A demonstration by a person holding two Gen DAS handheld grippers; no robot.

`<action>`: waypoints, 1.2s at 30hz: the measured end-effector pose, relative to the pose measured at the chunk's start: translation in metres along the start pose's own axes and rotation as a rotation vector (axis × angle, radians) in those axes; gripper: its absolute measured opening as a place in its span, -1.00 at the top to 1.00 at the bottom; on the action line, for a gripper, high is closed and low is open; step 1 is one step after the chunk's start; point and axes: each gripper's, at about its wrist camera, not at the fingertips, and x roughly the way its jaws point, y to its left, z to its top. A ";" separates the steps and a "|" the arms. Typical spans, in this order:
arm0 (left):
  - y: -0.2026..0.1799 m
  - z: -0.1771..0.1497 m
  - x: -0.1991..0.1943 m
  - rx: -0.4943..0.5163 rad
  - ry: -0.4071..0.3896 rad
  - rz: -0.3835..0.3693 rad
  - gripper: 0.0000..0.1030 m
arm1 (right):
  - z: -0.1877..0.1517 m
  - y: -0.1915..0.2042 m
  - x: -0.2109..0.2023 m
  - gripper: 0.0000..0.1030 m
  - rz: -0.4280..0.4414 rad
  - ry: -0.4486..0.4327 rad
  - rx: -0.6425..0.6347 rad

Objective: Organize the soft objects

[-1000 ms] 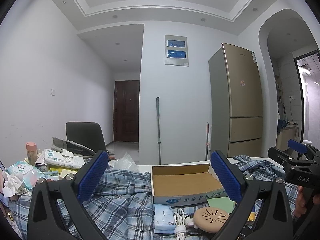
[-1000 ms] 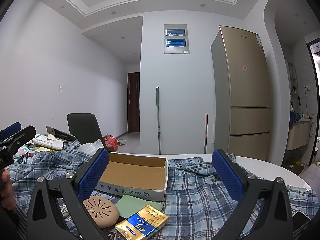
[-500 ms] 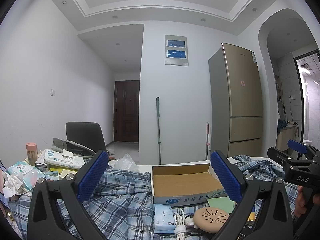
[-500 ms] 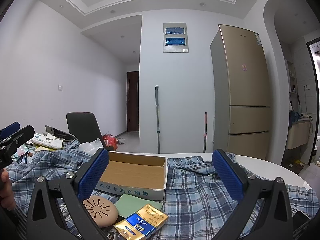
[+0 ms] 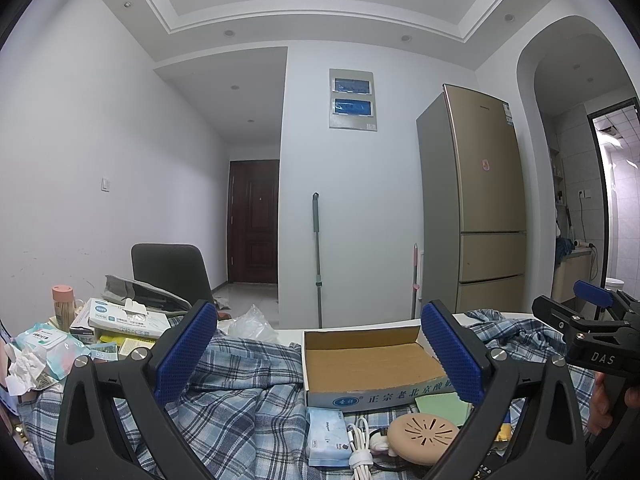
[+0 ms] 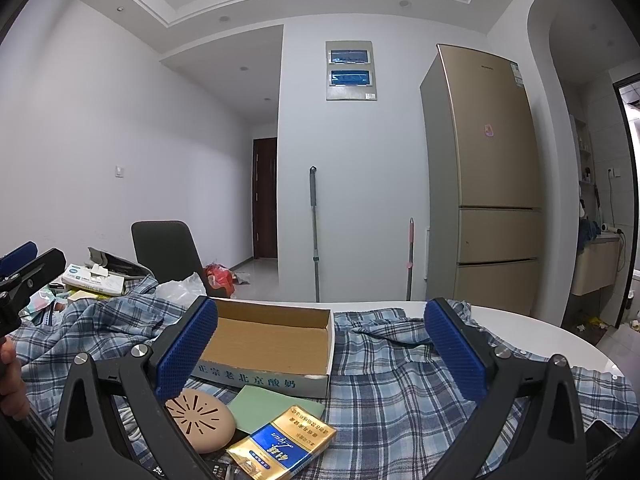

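One soft item dominates the work area: a blue-and-white plaid shirt [image 6: 400,368] spread in loose folds over the white tabletop [image 6: 532,332]. The landmark for all positions is the open cardboard box [image 5: 368,356], which sits on top of the shirt.

Handling, as a judgement: the shirt is light, limp and non-fragile. It does not hold its shape when lifted and drapes from any pinch point. The fabric appears to offer good friction against the ribbed blue pads. Take hold at a raised fold or at an edge, such as the bunched ridge left of the box or the rumpled hem right of it. A flat area gives the claw nothing to pinch. The box and the small articles in front of it rest on the cloth, so a pull is likely to drag or tip them.

Appearance: the check pattern is pale blue, dark blue and white. The cloth is creased, with ridges on both sides of the box.

Claw state: the left claw [image 5: 320,356] stands wide open and holds nothing, with the box between its pads. The right claw [image 6: 322,354] is likewise spread wide and empty, above the shirt, right of the box.

In front of the box lie a tan round disc [image 6: 200,420], a green pad [image 6: 276,408], a gold-and-blue packet [image 6: 280,446], a pale blue tissue pack [image 5: 326,430] and a white cable [image 5: 360,444].
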 end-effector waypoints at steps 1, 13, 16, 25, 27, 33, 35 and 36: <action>0.000 0.000 0.000 0.000 0.000 0.000 -1.00 | 0.000 0.000 0.000 -1.00 0.001 0.000 -0.001; 0.002 0.002 0.000 -0.004 0.001 0.002 -1.00 | -0.001 0.003 0.004 -1.00 0.008 0.021 -0.009; 0.001 0.002 0.001 -0.001 0.006 0.000 -1.00 | 0.002 0.001 0.006 -1.00 -0.003 0.037 0.007; -0.002 0.030 -0.009 -0.012 0.183 -0.038 -1.00 | 0.015 0.024 0.008 -1.00 0.046 0.417 0.070; -0.002 0.033 -0.013 -0.003 0.225 -0.023 -1.00 | 0.006 0.031 0.007 -0.99 0.049 0.482 0.078; 0.006 0.022 -0.029 -0.047 0.301 -0.039 -1.00 | -0.023 0.059 0.010 -0.74 0.116 0.594 0.028; 0.013 0.018 -0.032 -0.077 0.330 -0.046 -1.00 | -0.033 0.068 0.013 -0.70 0.159 0.631 0.032; 0.015 0.016 -0.033 -0.085 0.340 -0.048 -1.00 | -0.037 0.070 0.016 -0.68 0.180 0.656 0.036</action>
